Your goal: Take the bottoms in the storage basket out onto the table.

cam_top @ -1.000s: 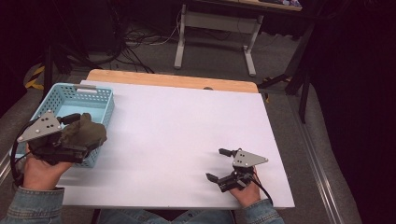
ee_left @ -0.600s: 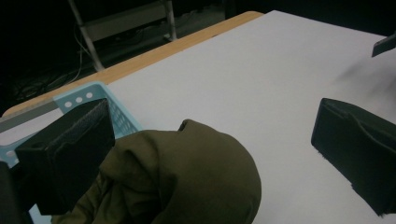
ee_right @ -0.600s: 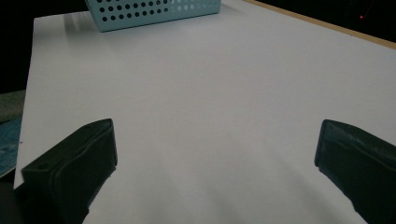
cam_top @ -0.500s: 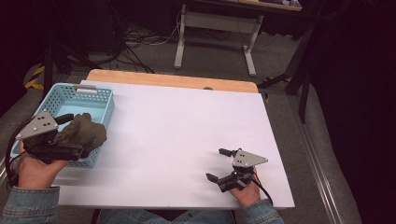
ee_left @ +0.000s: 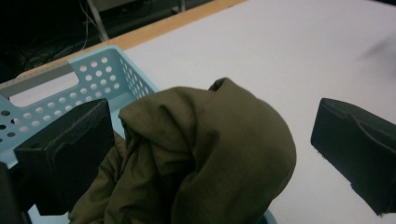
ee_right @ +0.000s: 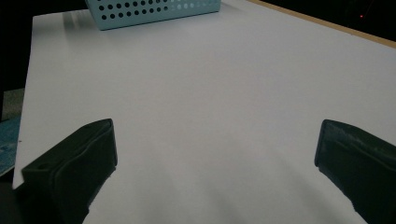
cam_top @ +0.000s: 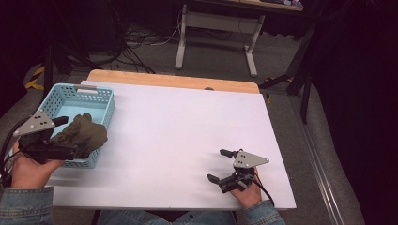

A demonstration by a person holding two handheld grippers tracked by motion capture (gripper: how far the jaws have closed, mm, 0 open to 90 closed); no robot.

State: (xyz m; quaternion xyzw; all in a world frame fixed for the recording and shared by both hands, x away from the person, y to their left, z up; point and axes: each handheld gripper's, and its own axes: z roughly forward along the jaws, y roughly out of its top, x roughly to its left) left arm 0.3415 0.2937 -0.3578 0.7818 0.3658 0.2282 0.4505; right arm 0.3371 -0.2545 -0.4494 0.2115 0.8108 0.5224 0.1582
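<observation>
Olive cloth (ee_left: 205, 154) between spread left tongs (ee_left: 210, 140) over basket (ee_left: 93, 74)

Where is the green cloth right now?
In the high view, the olive-green cloth sits at the table's left, bunched over the blue basket's near corner, between the left hand-held gripper's open jaws.

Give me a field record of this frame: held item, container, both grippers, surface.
held item: crumpled olive-green cloth, bunched between the left jaws, over the basket's near right corner
container: light-blue perforated plastic basket, at the table's left edge
left gripper: jaws wide apart; cloth against one jaw, clear of the other
right gripper: open, nothing between its jaws, low at the near right
surface: white table top
</observation>
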